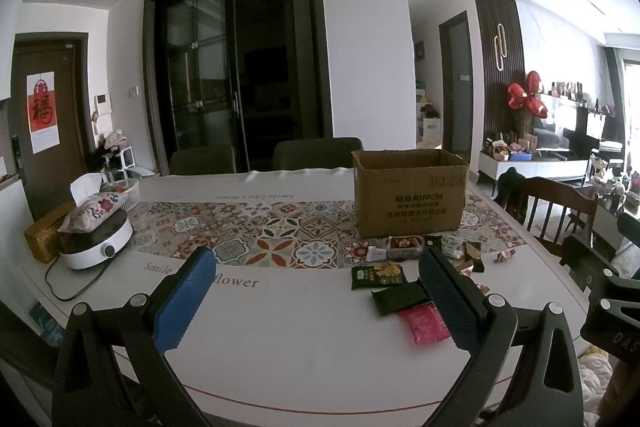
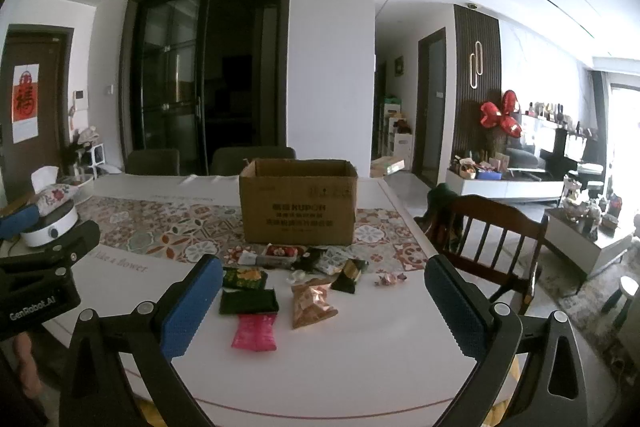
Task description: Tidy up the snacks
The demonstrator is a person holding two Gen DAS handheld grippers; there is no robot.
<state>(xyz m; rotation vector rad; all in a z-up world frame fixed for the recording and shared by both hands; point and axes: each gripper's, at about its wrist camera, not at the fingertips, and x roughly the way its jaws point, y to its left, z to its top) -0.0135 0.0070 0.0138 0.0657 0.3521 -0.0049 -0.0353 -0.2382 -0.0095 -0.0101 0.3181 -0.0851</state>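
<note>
Both claws hover low over the near edge of the table [image 2: 360, 367], nothing picked up yet. Right claw [image 2: 322, 291]: spread wide, blue pads far apart, empty. Left claw [image 1: 316, 287]: likewise wide open, empty.

Snacks lie loose ahead of the right claw, framed between its pads. Nearest, just inside its left pad: pink packet [image 2: 254, 333], flat on the table. Just beyond it, a dark green packet [image 2: 249, 301], then a green-and-yellow packet [image 2: 244, 278]. Dead ahead between the pads: clear bag of brownish snacks [image 2: 312, 303]. Farther on, a mixed huddle of small wrappers and a red-topped packet [image 2: 280, 251], close against the foot of the cardboard box [image 2: 298, 207]. One small crinkled wrapper [image 2: 390, 279] sits apart, toward the right pad.

The box stands upright, top flaps open, straight beyond the pile from the right claw; from the left claw it lies ahead and to the right. Its inside is hidden from here.

Judgement: task at its start; the box is the likely home for the snacks. The right claw is better placed. To do it well:
- take the nearest packets first, one at a time
- flat packets give little edge: come down steep, pinch across the short side
- close gently on the clear bag, contents look brittle
- lift clear of the box wall before release
</note>
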